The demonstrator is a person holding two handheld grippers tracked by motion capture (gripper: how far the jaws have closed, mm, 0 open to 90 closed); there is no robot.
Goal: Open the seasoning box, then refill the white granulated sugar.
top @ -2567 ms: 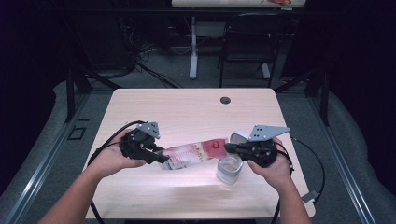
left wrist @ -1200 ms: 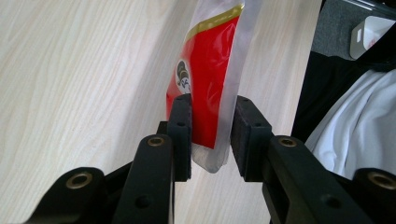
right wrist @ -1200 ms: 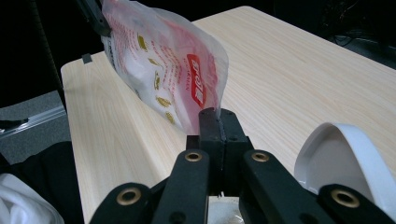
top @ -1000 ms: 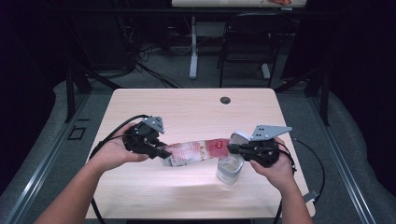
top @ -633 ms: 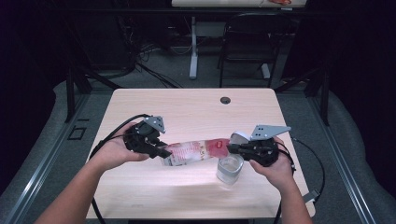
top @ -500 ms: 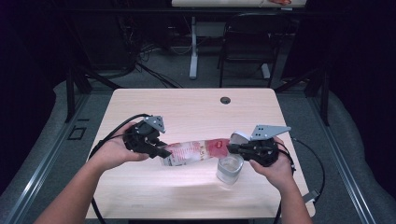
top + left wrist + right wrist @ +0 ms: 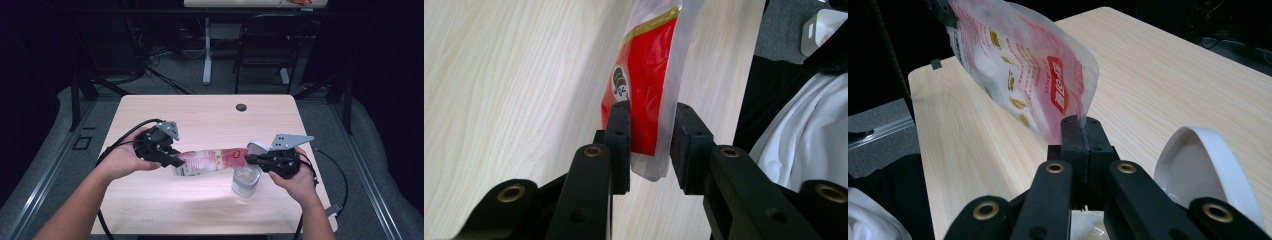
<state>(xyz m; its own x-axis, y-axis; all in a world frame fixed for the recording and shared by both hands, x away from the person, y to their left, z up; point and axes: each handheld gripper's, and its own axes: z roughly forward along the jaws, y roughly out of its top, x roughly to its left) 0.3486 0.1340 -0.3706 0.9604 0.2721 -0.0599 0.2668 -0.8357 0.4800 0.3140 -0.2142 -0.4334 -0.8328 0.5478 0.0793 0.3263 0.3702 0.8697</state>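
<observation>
The pouch [image 7: 212, 161] hangs above the table [image 7: 210, 112], stretched roughly level between both grippers, over the front half of the tabletop and toward its right front corner. The right gripper [image 7: 252, 159] holds one end; in the right gripper view its jaws stand fully together, clamped on the pouch edge [image 7: 1063, 112]. The left gripper [image 7: 176, 161] holds the other end; in the left gripper view the pouch corner [image 7: 646, 107] sits between its jaws, one pad pressing on the film, while the other pad appears to stand just clear of it.

Risks:
- The left grip looks partial. A pull along the pouch may slip the film out, and that end then drops to the table.
- The clear container [image 7: 245, 181] stands directly under the right end of the pouch. A swinging pouch or a lowered right hand may tip it.
- The white lid [image 7: 258, 147] lies just beside the right gripper and may be knocked.

Clearance: the container stands near the front edge and right edge of the table, so margin there is small. The rear half of the tabletop, up to the cable hole [image 7: 241, 107], offers open room.
</observation>
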